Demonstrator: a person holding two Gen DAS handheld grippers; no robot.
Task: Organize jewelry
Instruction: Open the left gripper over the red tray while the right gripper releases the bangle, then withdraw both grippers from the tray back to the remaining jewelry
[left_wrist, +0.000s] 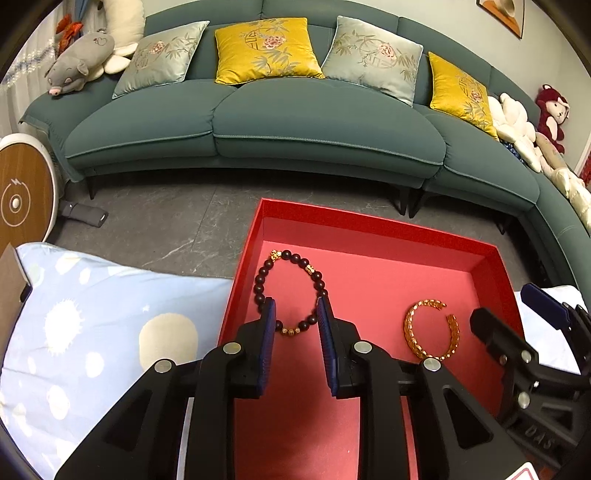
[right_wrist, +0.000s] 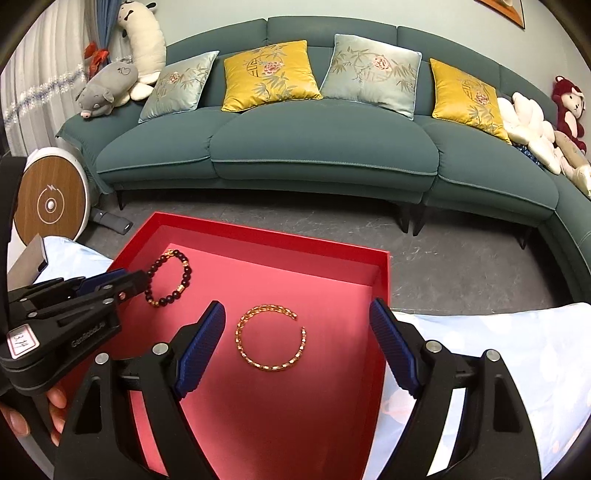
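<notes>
Left claw (left_wrist: 295, 314) hangs over the red box (left_wrist: 384, 225), fingers spread, its tips at either side of the bead bracelet's (left_wrist: 291, 291) near arc; contact is unclear. Right claw (right_wrist: 297, 317), spread wide, flanks the gold bangle (right_wrist: 271, 338) lying flat in the box's middle. Both pieces rest on the box floor, beads toward its left wall. Blue bedding (left_wrist: 92, 314) lies under the box.
</notes>
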